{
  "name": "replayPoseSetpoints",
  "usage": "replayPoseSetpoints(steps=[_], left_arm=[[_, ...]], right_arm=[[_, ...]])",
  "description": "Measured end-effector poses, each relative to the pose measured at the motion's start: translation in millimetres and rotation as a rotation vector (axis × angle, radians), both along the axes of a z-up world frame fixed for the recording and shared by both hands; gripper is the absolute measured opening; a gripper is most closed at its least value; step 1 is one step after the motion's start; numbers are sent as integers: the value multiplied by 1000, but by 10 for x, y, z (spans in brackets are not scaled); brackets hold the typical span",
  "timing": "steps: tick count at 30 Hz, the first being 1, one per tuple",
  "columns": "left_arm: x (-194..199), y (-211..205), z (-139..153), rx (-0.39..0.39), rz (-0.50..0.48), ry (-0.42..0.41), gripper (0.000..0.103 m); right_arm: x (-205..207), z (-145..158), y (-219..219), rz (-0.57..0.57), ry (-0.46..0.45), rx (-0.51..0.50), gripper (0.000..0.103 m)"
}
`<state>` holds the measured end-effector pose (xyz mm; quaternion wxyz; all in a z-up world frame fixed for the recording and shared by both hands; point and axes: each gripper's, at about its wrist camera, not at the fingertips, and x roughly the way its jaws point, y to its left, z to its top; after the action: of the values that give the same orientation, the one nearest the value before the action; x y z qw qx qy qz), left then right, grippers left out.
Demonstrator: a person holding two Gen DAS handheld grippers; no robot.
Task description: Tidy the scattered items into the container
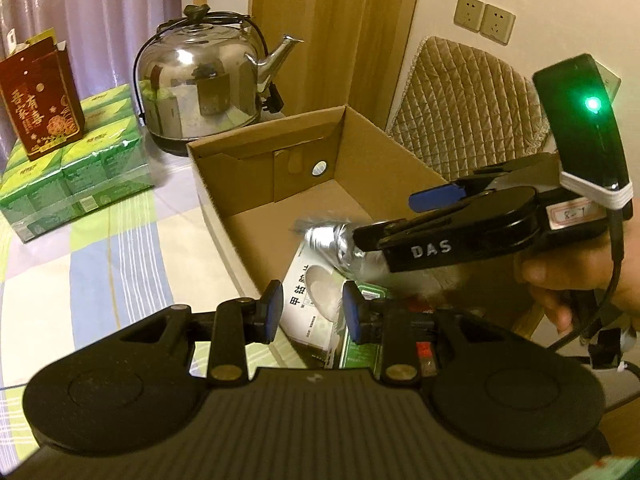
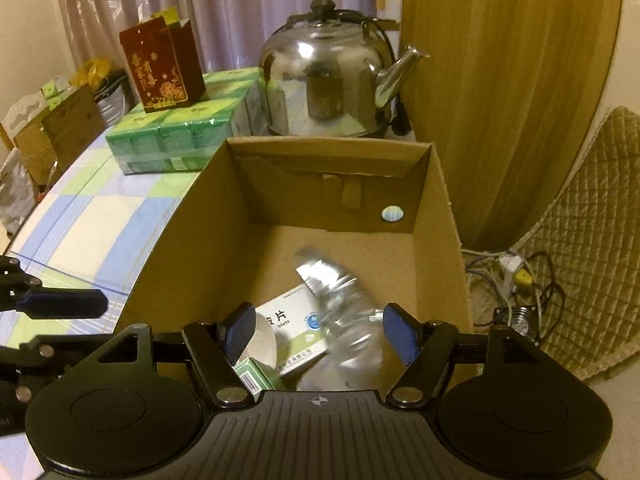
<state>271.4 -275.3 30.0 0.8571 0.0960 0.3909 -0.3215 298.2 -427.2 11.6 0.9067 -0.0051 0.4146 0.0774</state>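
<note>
A cardboard box [image 2: 344,184] sits on the checked tablecloth [image 2: 100,220] near curtains [image 2: 240,8]; left gripper [image 1: 310,310] clenched empty, right gripper [image 2: 320,330] released above a blurred bottle [image 2: 344,308].

Left hand-held gripper [image 1: 310,312] hovers over the near edge of the cardboard box [image 1: 384,160], blue pads [image 1: 352,312] drawn in, nothing between them. Inside the box lie a white medicine carton [image 1: 316,292] and a blurred clear plastic bottle [image 1: 334,240]. The right hand-held gripper [image 1: 394,216] reaches in from the right, jaws parted, directly above the bottle. On the desk [image 1: 80,280] behind: a steel kettle [image 1: 200,84], green tissue packs [image 1: 80,168], a red gift bag [image 1: 40,96].
</note>
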Motion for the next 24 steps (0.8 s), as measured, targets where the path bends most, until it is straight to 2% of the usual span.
replayPoseSetpoints(steps=[6,13,15,19,21,24], left_arm=[[-104,131,41,-10,23,3,28],[-392,218,150,-32,37,4,34],[-502,251,180,-39,43,5,43],[-729,331,253,-64,54,11,55],[-852,363,292,-76,64,9,70],[-1039,383,342,-83,81,-6,87]], right_arm=[[-302,131,-13,-22,-39,25,78],[-914,417,-47,-66,-111,68,88],[-1104,522,-52,-75,-137,69,95],[-1462,692,-79,-101,-173,73,101],[-1626,747,-86,-117,-186,82,101],[-1836,789,-47,-128,-187,82,101]])
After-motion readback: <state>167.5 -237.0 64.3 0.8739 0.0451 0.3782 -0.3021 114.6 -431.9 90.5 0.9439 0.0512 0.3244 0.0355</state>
